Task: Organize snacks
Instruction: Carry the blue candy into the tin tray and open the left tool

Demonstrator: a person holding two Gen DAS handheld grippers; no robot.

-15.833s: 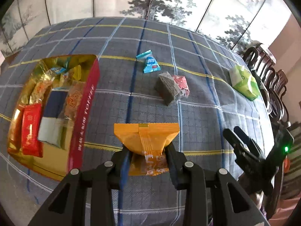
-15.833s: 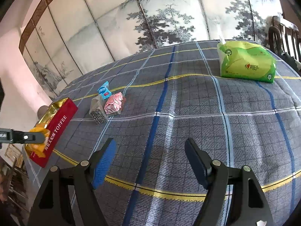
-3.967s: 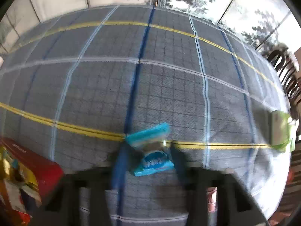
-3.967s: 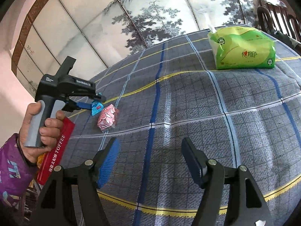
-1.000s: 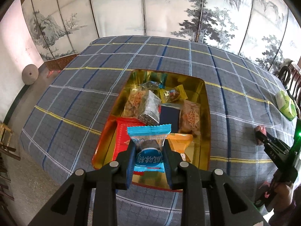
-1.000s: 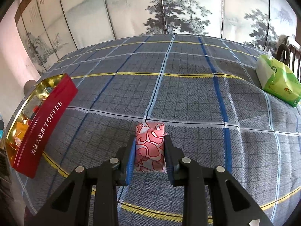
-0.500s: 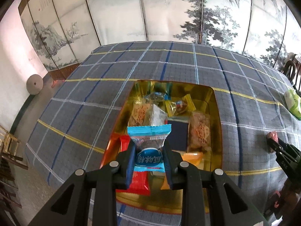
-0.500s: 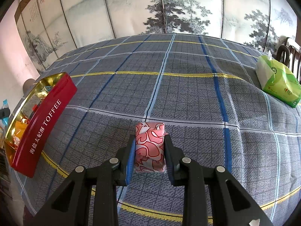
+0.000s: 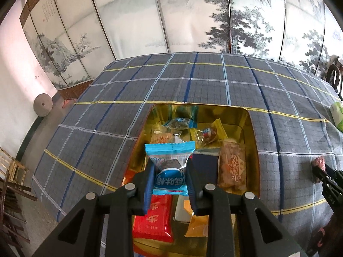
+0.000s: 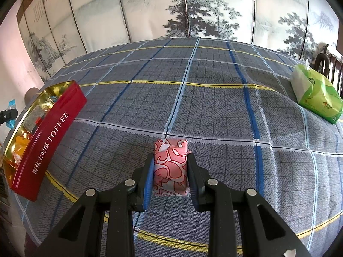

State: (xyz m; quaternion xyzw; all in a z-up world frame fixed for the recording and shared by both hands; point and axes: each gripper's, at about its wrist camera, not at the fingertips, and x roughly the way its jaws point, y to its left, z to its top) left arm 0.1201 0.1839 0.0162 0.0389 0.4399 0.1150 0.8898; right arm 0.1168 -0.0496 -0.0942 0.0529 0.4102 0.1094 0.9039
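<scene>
The plaid tablecloth fills both views, with the folding screen behind it and a green tissue pack near the far right edge. On the cloth's left side stands the red toffee tin, its gold interior already crowded with wrapped snacks, among them a red packet and an orange-brown packet. Compared with one second ago, the tin sits larger and more centrally beneath the left gripper, which has advanced over the near half of the tin; its jaws are clamped on the blue-wrapped candy, held above the contents and not yet released. The right gripper shows no change: its jaws are closed on the pink-and-red patterned candy, in the same place over the cloth, well apart from the tin; whether the candy is touching the cloth cannot be told. Judged from this arrangement, the blue candy is in position for deposit, and the pink candy, the only loose snack visible, appears to be the final item awaiting transfer.
</scene>
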